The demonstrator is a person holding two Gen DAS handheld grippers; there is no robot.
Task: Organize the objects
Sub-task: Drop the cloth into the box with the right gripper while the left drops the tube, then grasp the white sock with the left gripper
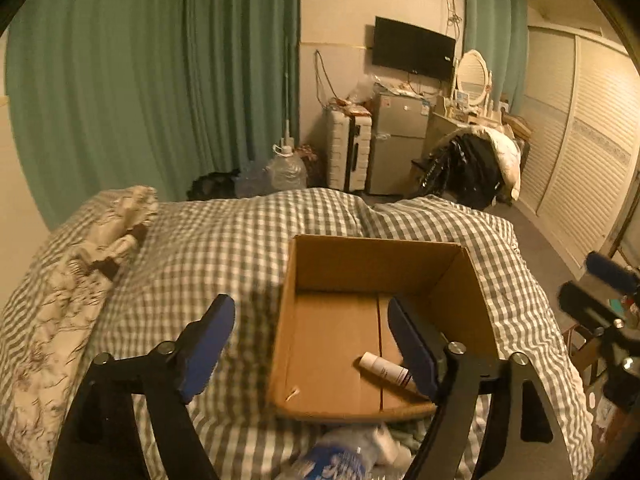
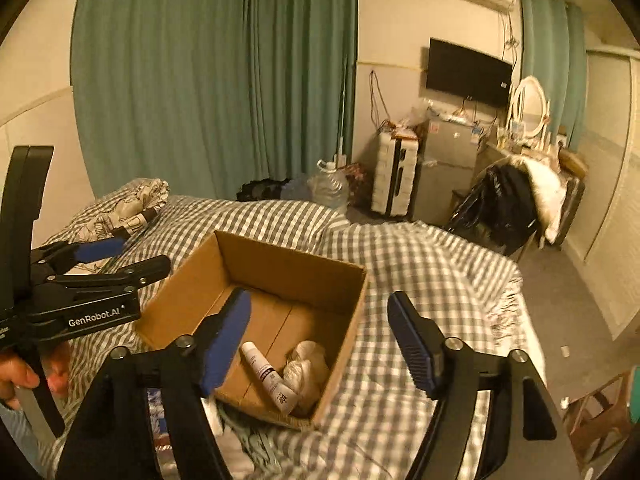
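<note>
We are holding two tongs above a bed (image 1: 224,240) covered in a grey checked quilt. The left tongs (image 1: 312,344) are gaping wide and holding nothing; the right tongs (image 2: 320,344) are likewise spread wide and empty.

Just ahead of both tongs, an open box (image 1: 376,256) is resting on the quilt. In the left view, its near left wall is passing between the fingers, and the right finger (image 1: 412,344) is hanging over the box's inside. Inside, near the corner closest to us, a white tube (image 2: 269,376) is lying on its side, and just right of it a pale bundle (image 2: 304,368), perhaps cloth, is sitting against the wall.

Below the tongs, between us and the box, loose items are lying on the quilt: a blue-and-white packet (image 1: 340,460), blurred, and other things too dim to name.

We judge the next step to be fetching one of these. To do it well, we are best lowering one open tongs straight over the packet, closing gently, then lifting clear of the box's rim before releasing inside.
</note>
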